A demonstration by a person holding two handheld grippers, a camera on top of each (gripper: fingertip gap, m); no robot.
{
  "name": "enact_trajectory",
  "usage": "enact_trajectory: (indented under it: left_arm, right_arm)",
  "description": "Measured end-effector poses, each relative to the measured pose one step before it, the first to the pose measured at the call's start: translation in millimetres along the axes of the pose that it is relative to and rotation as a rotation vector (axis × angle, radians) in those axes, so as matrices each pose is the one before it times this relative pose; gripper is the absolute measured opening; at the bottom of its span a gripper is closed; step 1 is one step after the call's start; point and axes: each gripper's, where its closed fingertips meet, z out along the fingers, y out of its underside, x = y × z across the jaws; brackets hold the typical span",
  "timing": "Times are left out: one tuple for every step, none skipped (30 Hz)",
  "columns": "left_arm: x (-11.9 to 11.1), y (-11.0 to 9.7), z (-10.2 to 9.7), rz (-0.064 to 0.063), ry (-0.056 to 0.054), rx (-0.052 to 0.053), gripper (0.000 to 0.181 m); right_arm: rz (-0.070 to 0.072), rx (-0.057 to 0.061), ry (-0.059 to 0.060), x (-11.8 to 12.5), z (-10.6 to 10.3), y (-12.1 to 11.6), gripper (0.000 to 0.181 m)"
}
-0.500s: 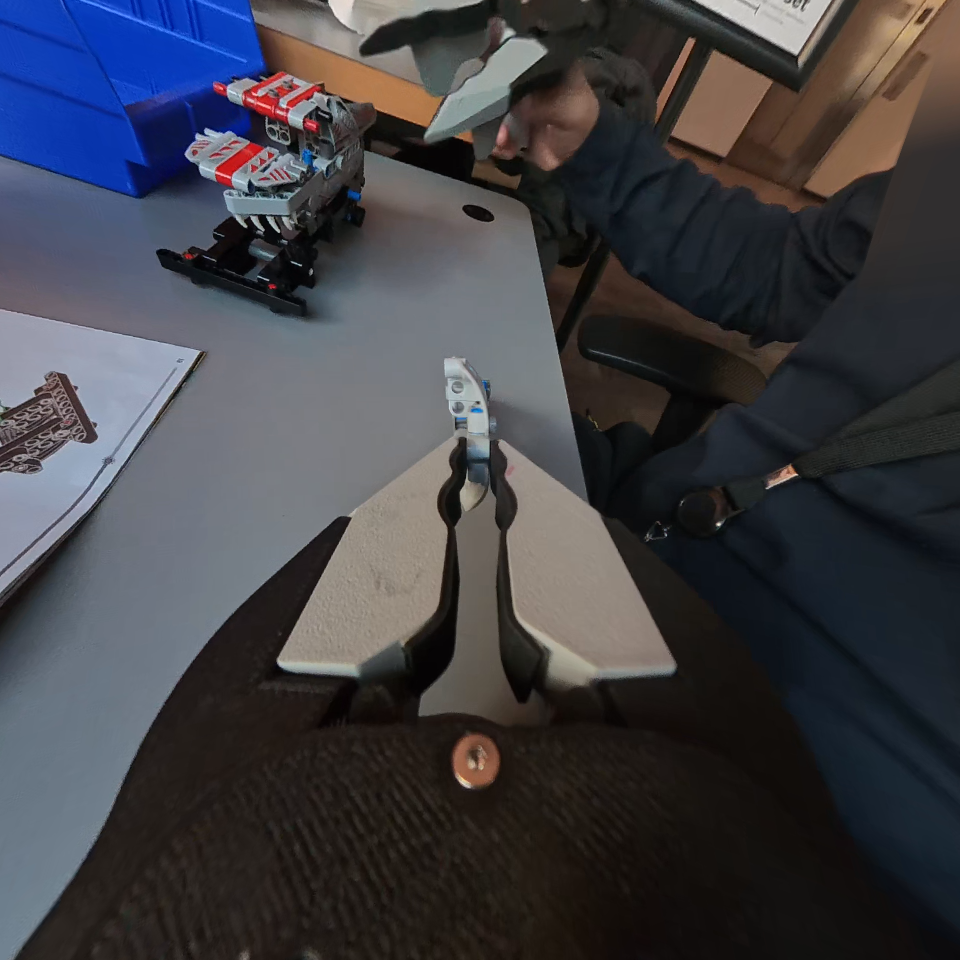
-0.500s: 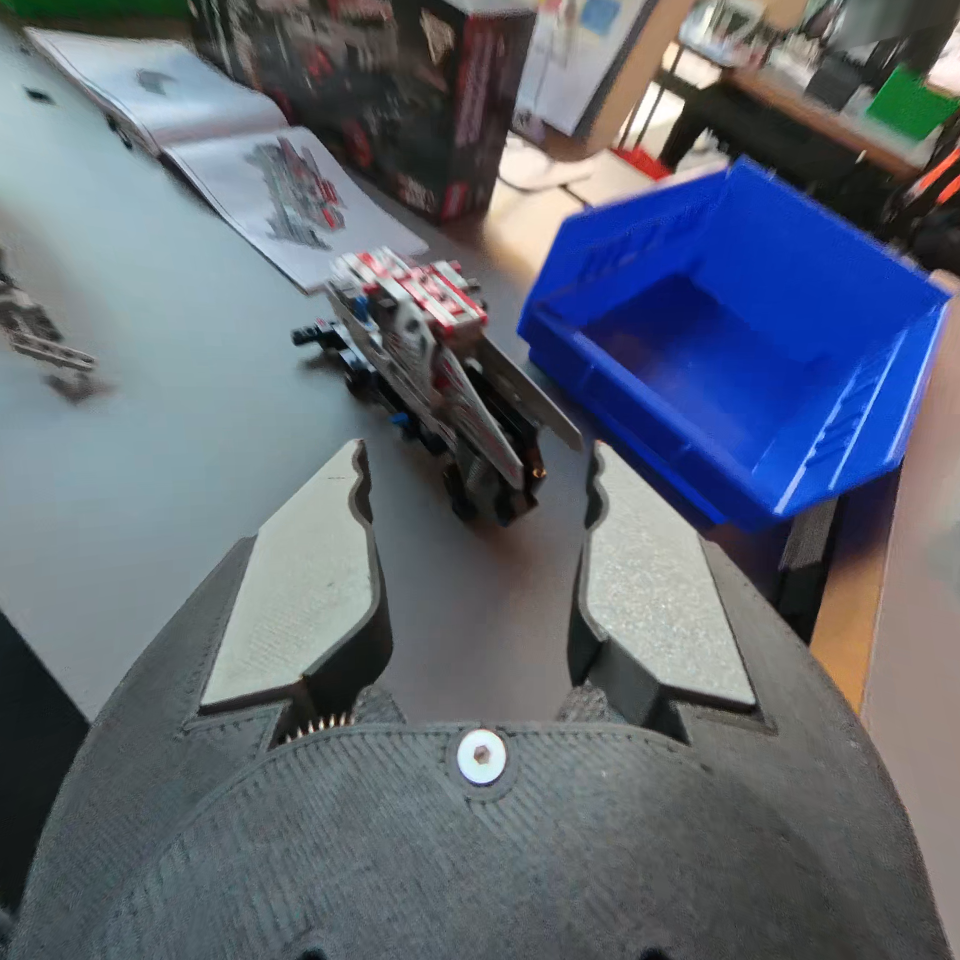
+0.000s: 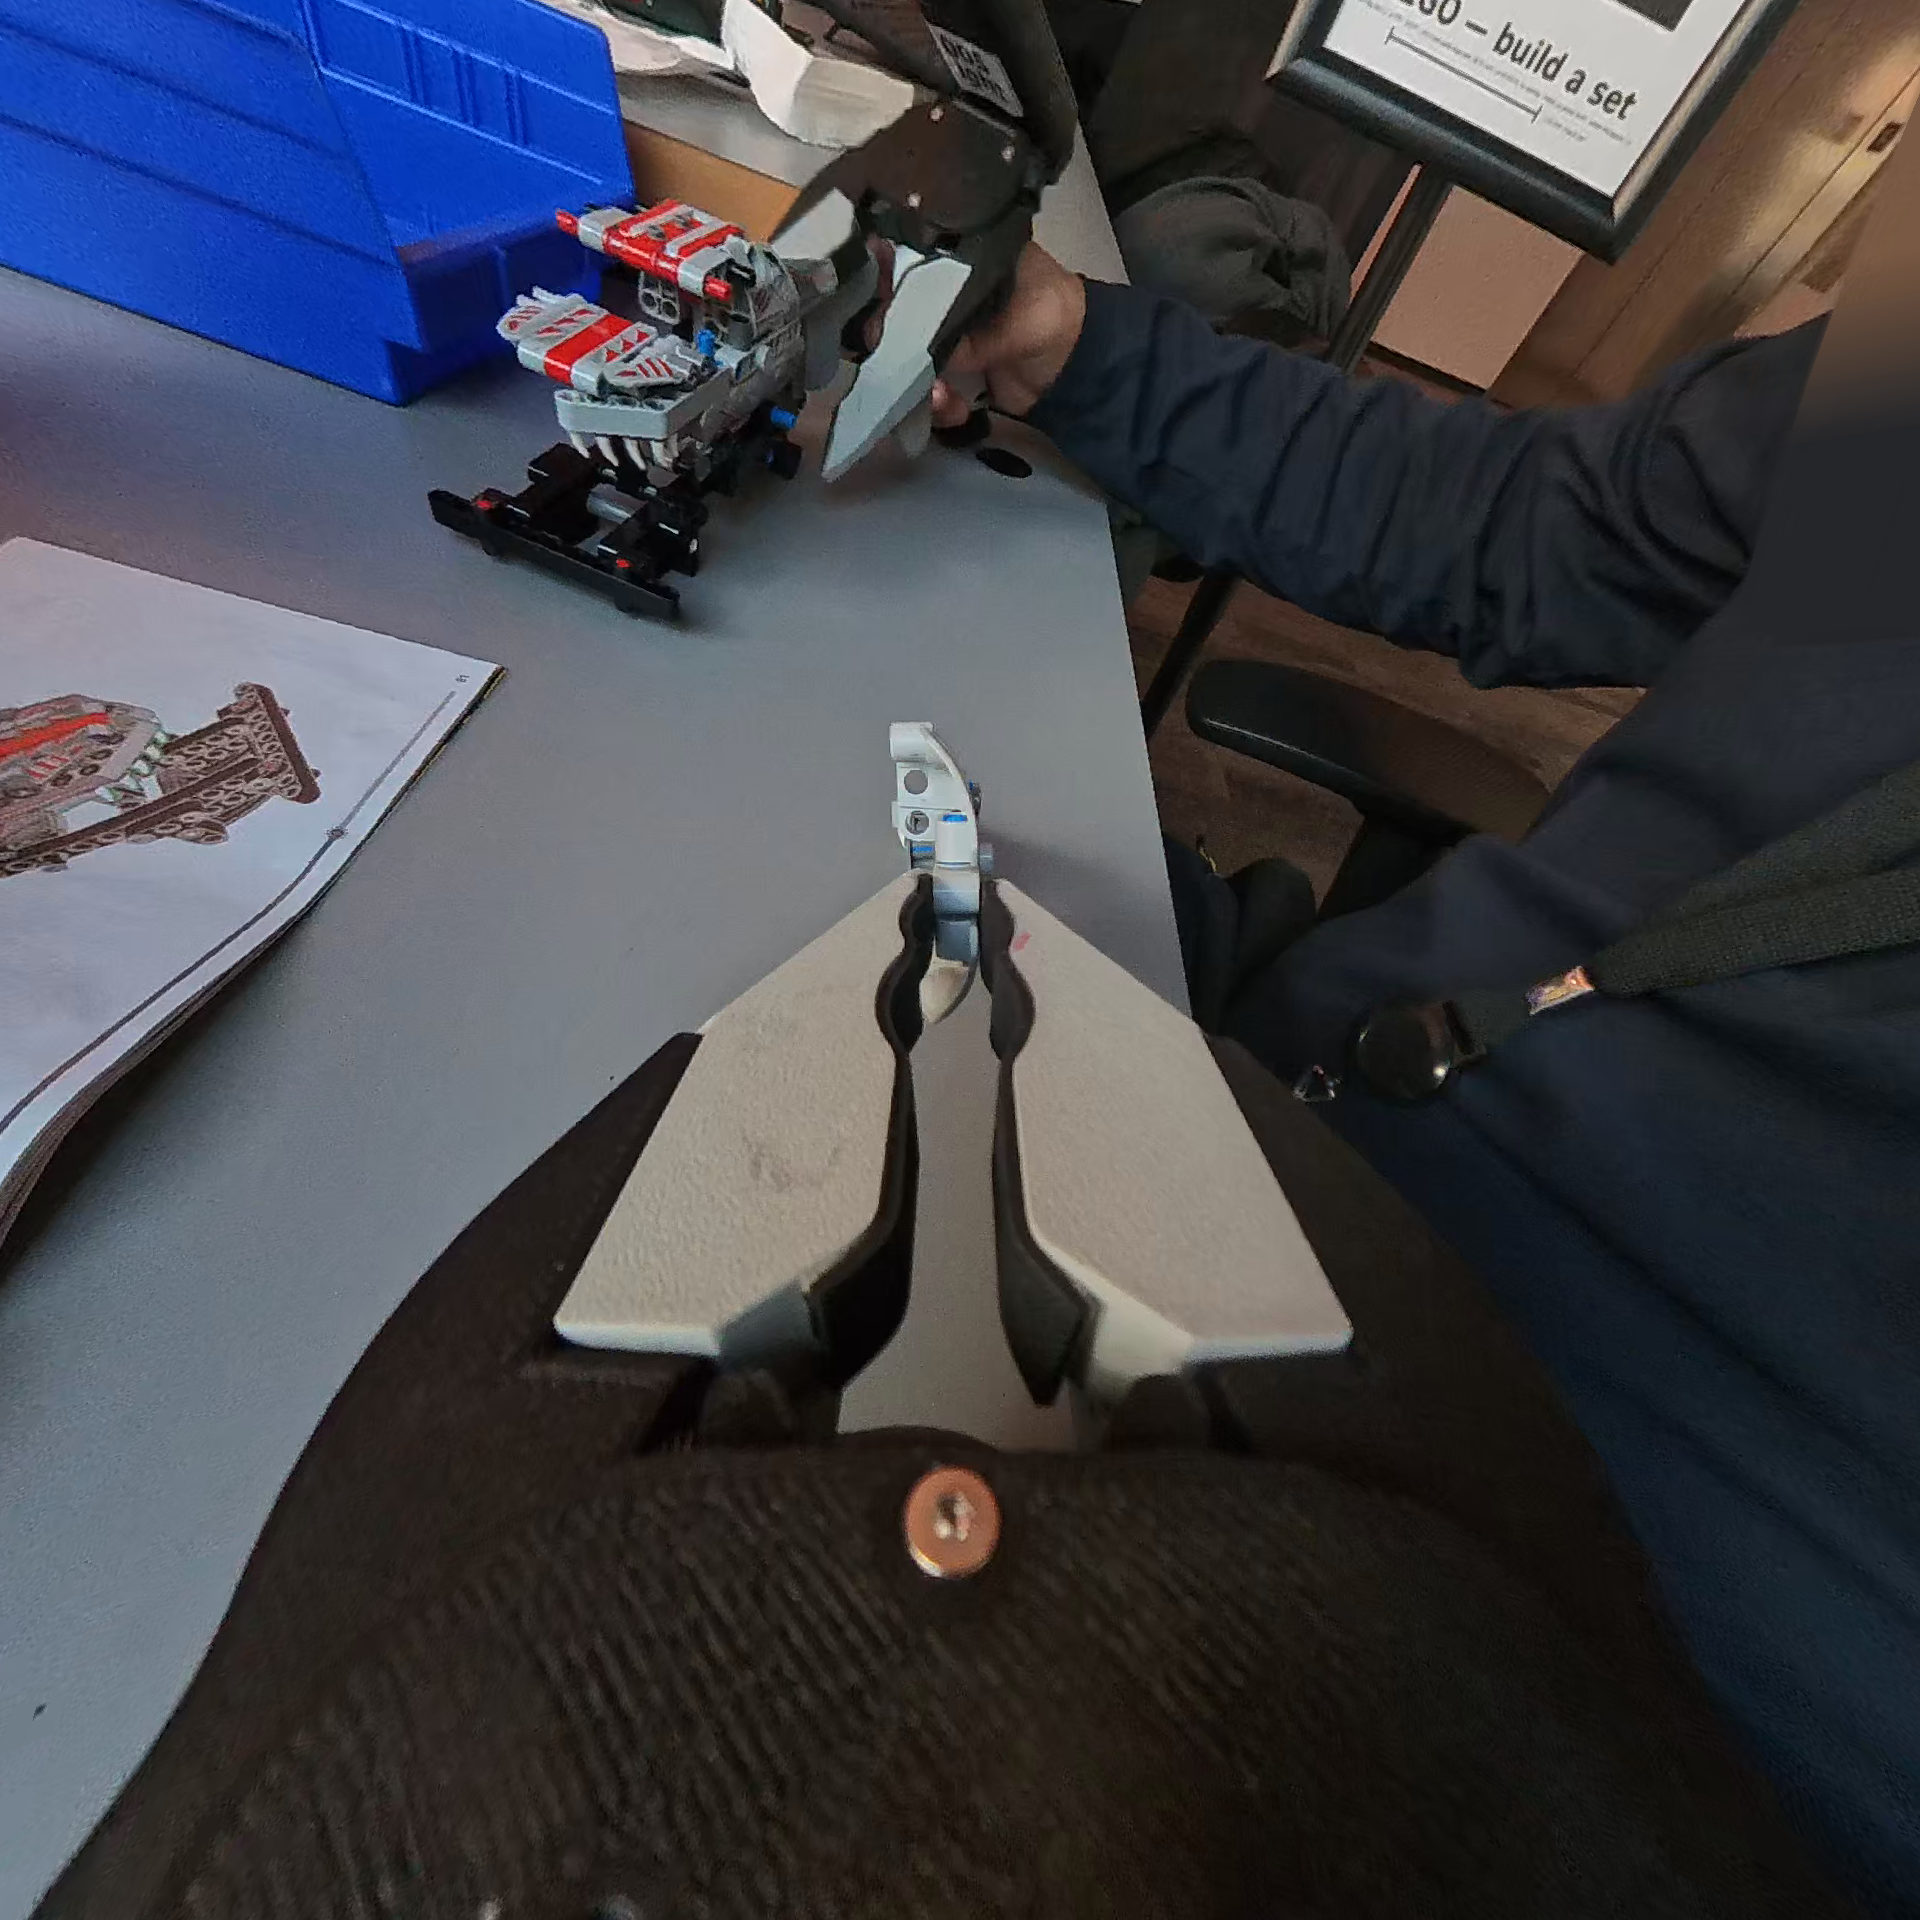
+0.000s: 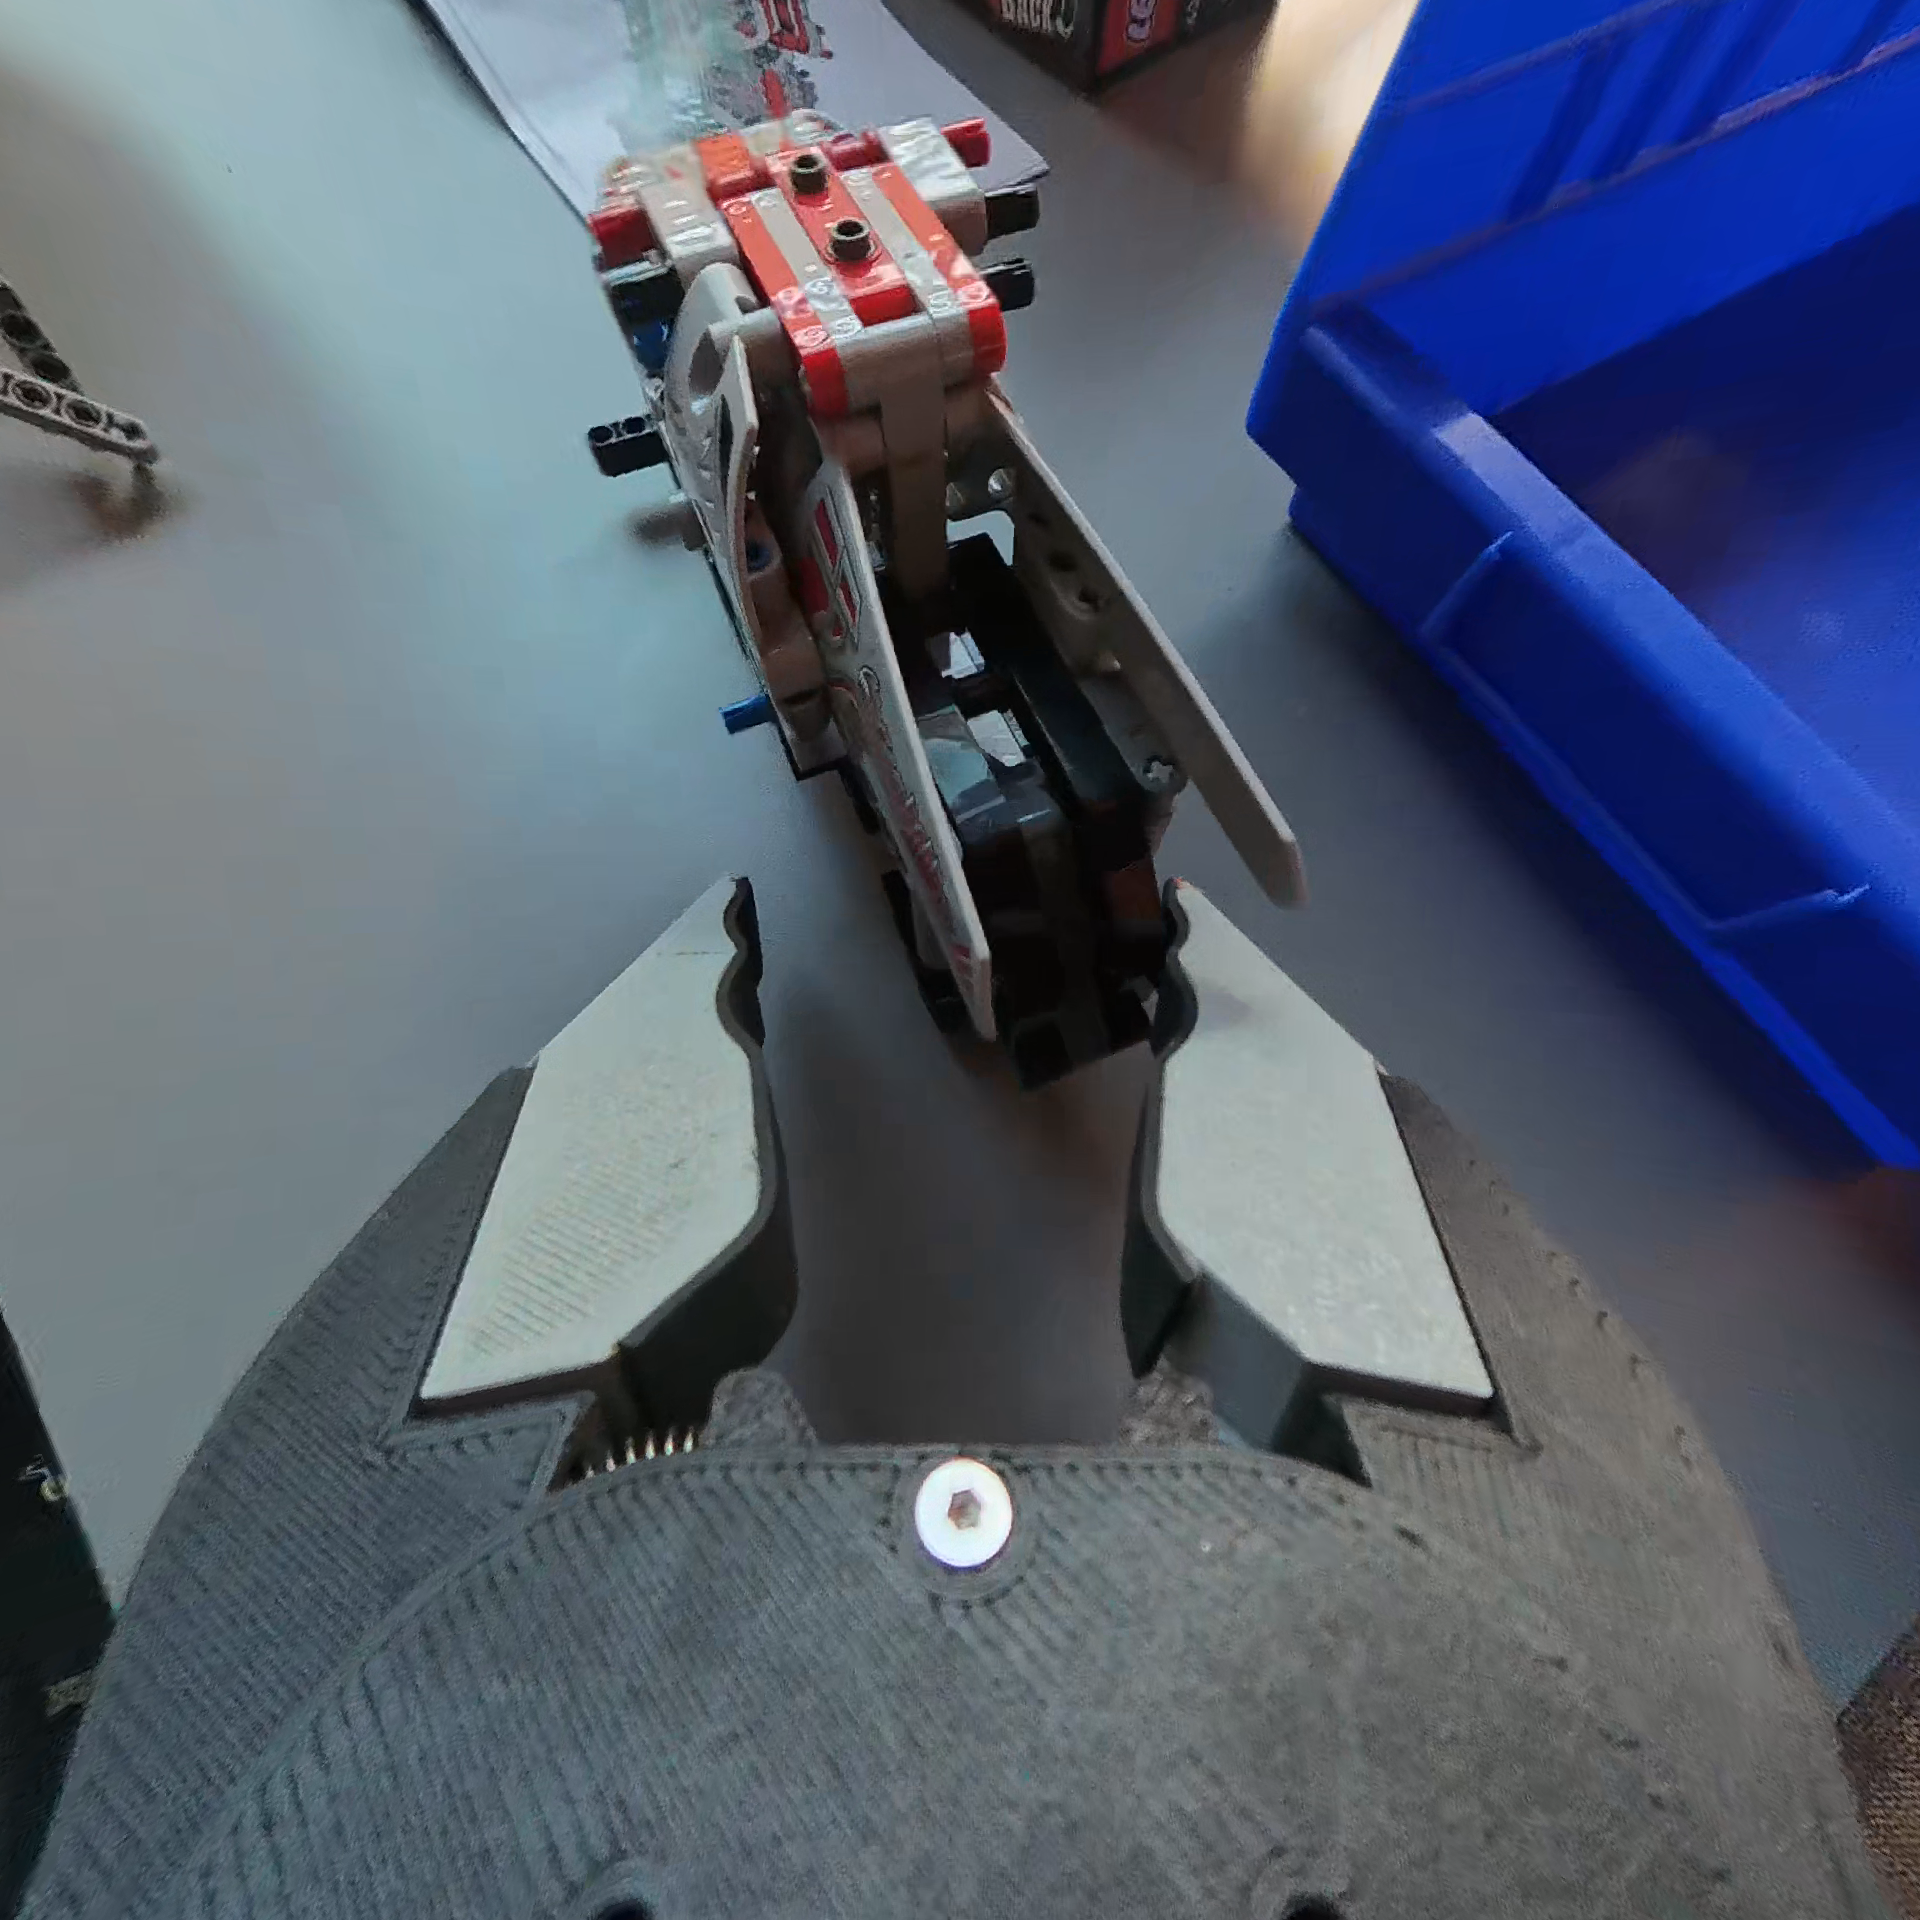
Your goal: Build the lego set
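Gripping one grey piece (image 3: 932, 800), left gripper (image 3: 951, 883); right gripper (image 4: 961, 904) agape, one model (image 4: 883, 540)

Lego models: one, red, grey and black (image 4: 894, 582), standing just ahead of the right claw's tips
Small lego pieces: one, pale grey with blue pins (image 3: 935, 821), at the left claw's tips
Loose grey beams: one cluster (image 4: 52, 395), far left of the right claw
Blue bins: one (image 4: 1621, 540), right of the right claw
Instruction booklets: one (image 3: 187, 790), left of the left claw
Claws: two
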Motion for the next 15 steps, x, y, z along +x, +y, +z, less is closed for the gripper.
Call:
enact_trajectory:
  left_arm:
    - [0.03, 0.08, -2.12, -0.0016, 0.0009, 0.0039, 0.005]
    - [-0.20, 0.10, -2.11, -0.0007, -0.0012, 0.0040, 0.005]
    - [-0.51, -0.49, -2.16, -0.0004, -0.0032, 0.0072, 0.005]
    - [-0.26, -0.30, -2.08, -0.0010, -0.0015, 0.0060, 0.005]
    - [-0.33, 0.19, -1.91, -0.0014, -0.0013, 0.0028, 0.005]
    - [-0.16, 0.24, -1.91, 0.0001, -0.0010, 0.0021, 0.005]
    - [-0.08, 0.24, -1.82, 0.0013, -0.0020, 0.0016, 0.005]
    - [0.00, 0.09, -1.68, 0.0011, -0.0020, 0.0027, 0.005]
    - [-0.09, 0.02, -1.55, -0.0001, -0.0015, 0.0033, 0.005]
    - [-0.33, -0.05, -1.51, -0.0011, -0.0023, 0.0031, 0.005]
    - [-0.64, -0.29, -1.46, -0.0014, -0.0041, 0.0048, 0.005]
    - [-0.50, -0.49, -1.52, -0.0010, -0.0026, 0.0055, 0.005]
    - [-0.24, -0.52, -1.39, -0.0013, -0.0002, 0.0060, 0.005]
    - [-0.25, -0.69, -1.29, -0.0015, -0.0013, 0.0074, 0.005]
    - [-0.38, -0.60, -1.46, -0.0010, -0.0026, 0.0063, 0.005]
  right_arm:
    - [-0.0016, -0.0007, -0.0025, -4.57, -0.84, 0.56, 0.073]
    - [-0.0027, -0.0019, -0.0017, -5.43, -1.07, 0.97, 0.072]
    - [-0.0067, -0.0048, -0.0016, -6.46, -1.44, 1.37, 0.072]
    - [-0.0085, -0.0073, -0.0033, -7.86, -1.68, 1.33, 0.070]
    - [-0.0071, -0.0074, -0.0076, -9.53, -1.48, 0.99, 0.069]
    - [-0.0056, -0.0061, -0.0134, -11.57, -0.89, 0.23, 0.069]
    - [-0.0088, -0.0041, -0.0177, -13.23, -0.01, -0.63, 0.068]
    - [-0.0170, -0.0050, -0.0191, -14.26, 1.12, -1.08, 0.068]
    - [-0.0225, -0.0058, -0.0156, -13.90, 2.23, -1.88, 0.067]
    - [-0.0222, -0.0057, -0.0151, -13.40, 3.23, -2.90, 0.067]
    - [-0.0186, -0.0023, -0.0164, -12.95, 4.14, -4.38, 0.066]
    - [-0.0149, 0.0064, -0.0173, -12.53, 5.44, -6.52, 0.066]
    - [-0.0149, 0.0126, -0.0233, -13.07, 7.05, -8.11, 0.066]
    - [-0.0191, 0.0111, -0.0238, -12.66, 8.52, -8.65, 0.066]
    - [-0.0248, 0.0146, -0.0111, -10.33, 9.59, -9.81, 0.068]
